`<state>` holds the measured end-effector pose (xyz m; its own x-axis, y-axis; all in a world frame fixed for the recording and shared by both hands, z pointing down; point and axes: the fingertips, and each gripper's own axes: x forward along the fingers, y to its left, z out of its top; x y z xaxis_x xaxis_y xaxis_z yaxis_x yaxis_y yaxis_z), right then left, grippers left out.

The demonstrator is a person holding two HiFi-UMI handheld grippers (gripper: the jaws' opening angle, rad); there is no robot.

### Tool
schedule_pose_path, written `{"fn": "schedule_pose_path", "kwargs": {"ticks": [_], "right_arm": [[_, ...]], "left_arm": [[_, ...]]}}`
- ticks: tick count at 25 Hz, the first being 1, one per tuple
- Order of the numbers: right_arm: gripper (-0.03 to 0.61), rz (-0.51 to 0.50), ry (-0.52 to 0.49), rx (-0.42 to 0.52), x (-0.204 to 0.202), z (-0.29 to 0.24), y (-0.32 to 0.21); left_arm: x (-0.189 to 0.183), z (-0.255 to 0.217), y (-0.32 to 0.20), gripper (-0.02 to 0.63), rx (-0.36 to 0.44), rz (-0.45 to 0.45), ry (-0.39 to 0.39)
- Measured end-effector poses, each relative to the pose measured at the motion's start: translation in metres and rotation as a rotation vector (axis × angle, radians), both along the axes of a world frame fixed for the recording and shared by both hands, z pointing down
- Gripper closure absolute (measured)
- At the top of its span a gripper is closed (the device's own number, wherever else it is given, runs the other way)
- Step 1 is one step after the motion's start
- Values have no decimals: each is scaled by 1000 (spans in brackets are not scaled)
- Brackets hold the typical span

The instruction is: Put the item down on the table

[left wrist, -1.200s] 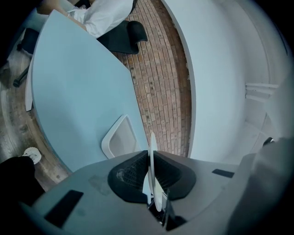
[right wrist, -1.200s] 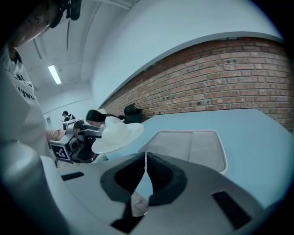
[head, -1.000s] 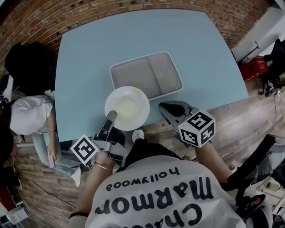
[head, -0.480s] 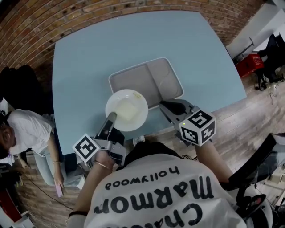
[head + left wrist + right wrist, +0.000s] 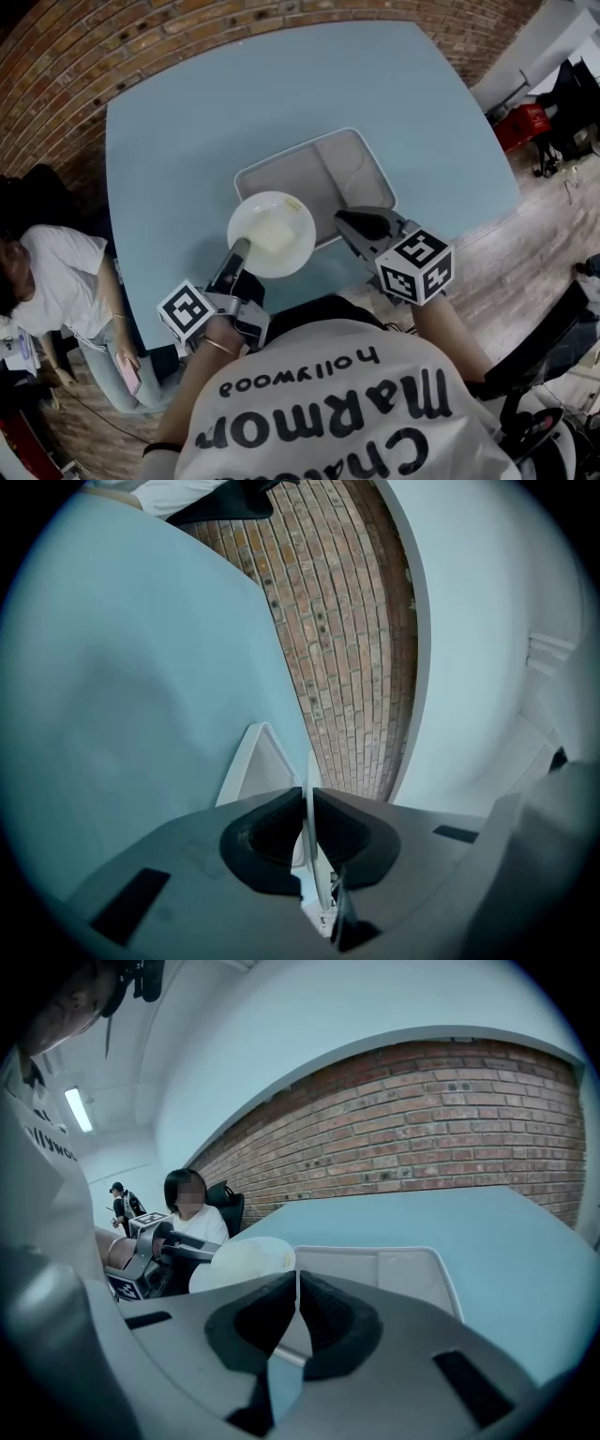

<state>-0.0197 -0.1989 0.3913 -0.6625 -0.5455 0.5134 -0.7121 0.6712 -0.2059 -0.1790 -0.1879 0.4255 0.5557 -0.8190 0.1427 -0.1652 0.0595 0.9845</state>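
A white plate hangs over the near part of the light blue table, and its far edge overlaps the near left corner of a grey tray. My left gripper is shut on the plate's near rim. In the left gripper view the thin rim stands edge-on between the jaws of the left gripper. My right gripper hovers at the tray's near right corner, shut, with nothing in it. The right gripper view shows the right gripper, the plate and the tray.
The tray has two compartments and lies in the middle of the table. A person in a white top sits left of the table. Brick floor surrounds the table, with a red object and dark chairs at the right.
The plate, still held in the left gripper, has moved a little farther over the table toward the tray. The right gripper stays near the tray's corner. The person at the left has shifted.
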Motion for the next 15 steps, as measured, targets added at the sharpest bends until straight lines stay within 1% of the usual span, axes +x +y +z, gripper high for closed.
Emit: {"fn": "schedule_pose_path", "kwargs": {"ticks": [4,7,10,15], "right_arm": [[560,24,13,6,-4,0,-12],[560,42,22,8,-4,4,-15],[560,35,45,11,-6,6,-17],[560,42,65,-1,0,12,-24]], "left_arm": [[-1,7,-9,594,-7,40,10],[-1,15,-13,594,4,59,-1],[-5,24,-17,594,0,64,-15],[-4,37,-24,594,-19,64,-6]]}}
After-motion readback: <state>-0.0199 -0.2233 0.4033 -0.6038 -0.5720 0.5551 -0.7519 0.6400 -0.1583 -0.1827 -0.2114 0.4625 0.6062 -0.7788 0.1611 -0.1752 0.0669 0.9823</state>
